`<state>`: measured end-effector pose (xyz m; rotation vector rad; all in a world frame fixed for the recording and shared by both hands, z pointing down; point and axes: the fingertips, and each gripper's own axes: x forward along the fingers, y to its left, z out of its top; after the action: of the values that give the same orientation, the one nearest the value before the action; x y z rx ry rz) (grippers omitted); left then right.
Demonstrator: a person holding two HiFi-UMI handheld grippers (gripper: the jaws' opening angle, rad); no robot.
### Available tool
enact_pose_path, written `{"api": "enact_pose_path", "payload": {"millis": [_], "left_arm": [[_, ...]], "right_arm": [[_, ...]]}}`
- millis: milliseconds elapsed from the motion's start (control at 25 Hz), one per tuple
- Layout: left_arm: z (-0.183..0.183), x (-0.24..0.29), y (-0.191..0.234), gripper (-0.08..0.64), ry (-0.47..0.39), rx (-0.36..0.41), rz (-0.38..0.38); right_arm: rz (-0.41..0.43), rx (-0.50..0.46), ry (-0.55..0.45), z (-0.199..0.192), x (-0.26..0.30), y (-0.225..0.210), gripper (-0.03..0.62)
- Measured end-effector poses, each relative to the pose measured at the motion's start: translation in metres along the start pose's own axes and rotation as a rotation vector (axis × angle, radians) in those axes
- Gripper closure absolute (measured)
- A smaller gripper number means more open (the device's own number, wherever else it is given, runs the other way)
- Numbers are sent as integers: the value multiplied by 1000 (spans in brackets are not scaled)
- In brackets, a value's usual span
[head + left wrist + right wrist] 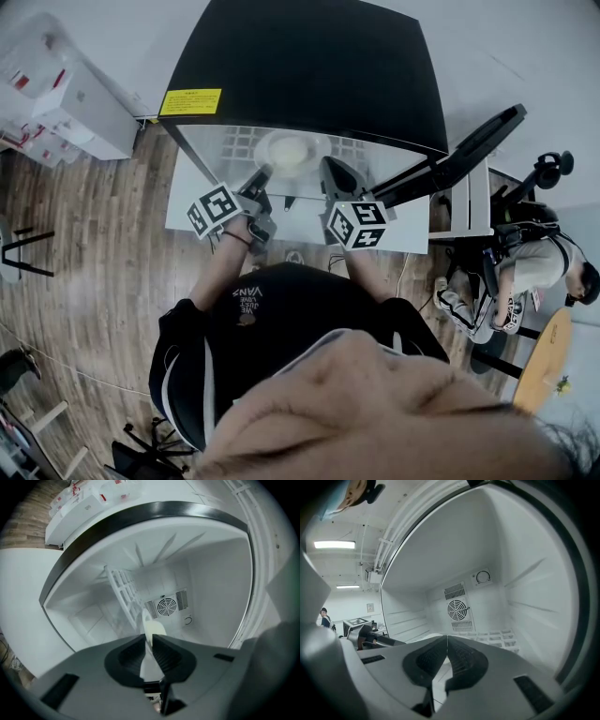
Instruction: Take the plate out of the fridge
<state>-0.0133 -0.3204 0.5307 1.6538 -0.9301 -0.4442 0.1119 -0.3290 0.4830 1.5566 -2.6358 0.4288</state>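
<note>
A pale round plate [292, 152] lies on the wire shelf inside the open fridge [309, 66], which has a black top. My left gripper [265, 172] reaches in at the plate's near left rim. In the left gripper view the plate [153, 627] shows edge-on between the two jaws, and the left gripper [148, 636] is shut on its rim. My right gripper [327, 167] is inside the fridge just right of the plate. In the right gripper view the right gripper [447, 637] is shut, tips touching, with nothing between them.
The fridge door [469, 150] stands open at the right. A fan vent [457, 609] sits in the fridge's back wall, and a white wire rack [123, 592] runs beside the plate. White boxes [66, 103] stand at the upper left. A seated person [534, 267] is at the right.
</note>
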Motion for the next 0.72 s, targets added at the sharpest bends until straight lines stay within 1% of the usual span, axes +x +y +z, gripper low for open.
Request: {"api": "enact_pose_path", "payload": {"millis": [320, 600, 720], "left_arm": [[-1, -8, 3, 505, -2, -24, -5], [-2, -14, 5, 505, -4, -31, -8], [-2, -15, 5, 506, -4, -36, -10]], "right_arm": [[-24, 53, 18, -10, -5, -1, 580], [-55, 71, 22, -15, -9, -4, 580], [-48, 115, 18, -17, -9, -3, 580]]}}
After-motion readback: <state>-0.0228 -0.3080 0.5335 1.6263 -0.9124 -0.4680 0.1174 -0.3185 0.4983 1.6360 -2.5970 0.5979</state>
